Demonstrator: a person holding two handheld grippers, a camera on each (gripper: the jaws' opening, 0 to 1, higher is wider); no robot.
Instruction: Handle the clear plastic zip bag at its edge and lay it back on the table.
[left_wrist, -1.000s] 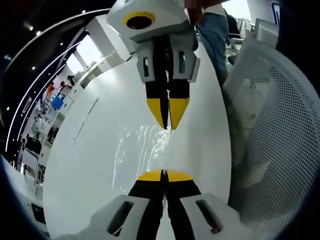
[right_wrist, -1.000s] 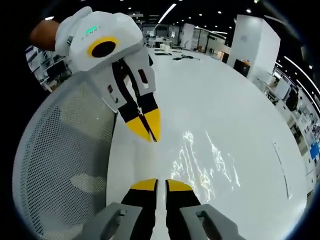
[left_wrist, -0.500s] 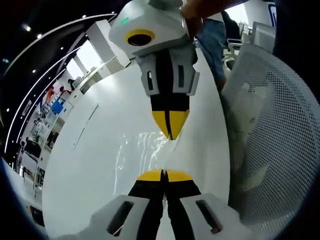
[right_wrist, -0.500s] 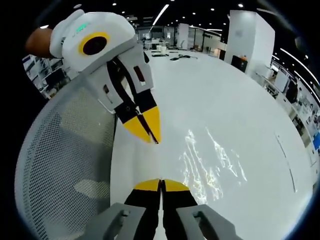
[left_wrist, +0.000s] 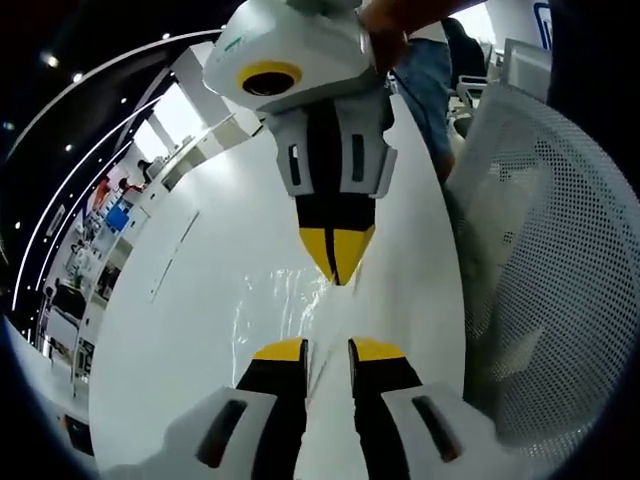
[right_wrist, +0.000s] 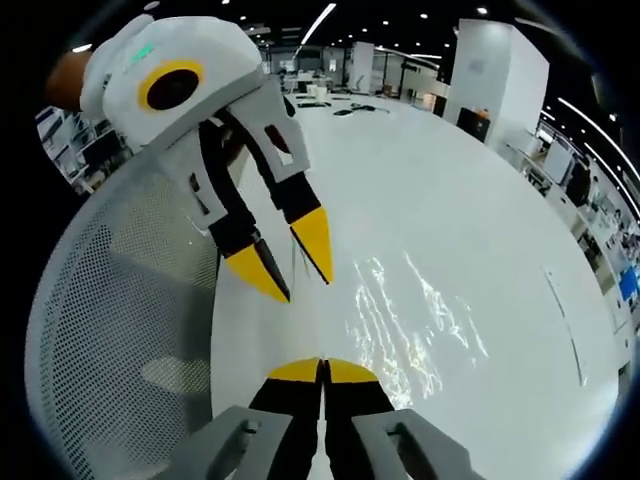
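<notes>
The left claw (left_wrist: 327, 349) stands parted over the near edge of the bag (left_wrist: 275, 305), its jaws off the plastic. The right claw (right_wrist: 322, 368) is pressed closed at the bag's (right_wrist: 410, 315) edge. The bag lies flat on the white tabletop (right_wrist: 470, 210), beside a mesh chair (right_wrist: 120, 330).

Both grippers look alike — the left gripper (left_wrist: 327, 350) and the right gripper (right_wrist: 321, 365) have white moulded bodies, black jaws with yellow tips, and slotted white side plates.
</notes>
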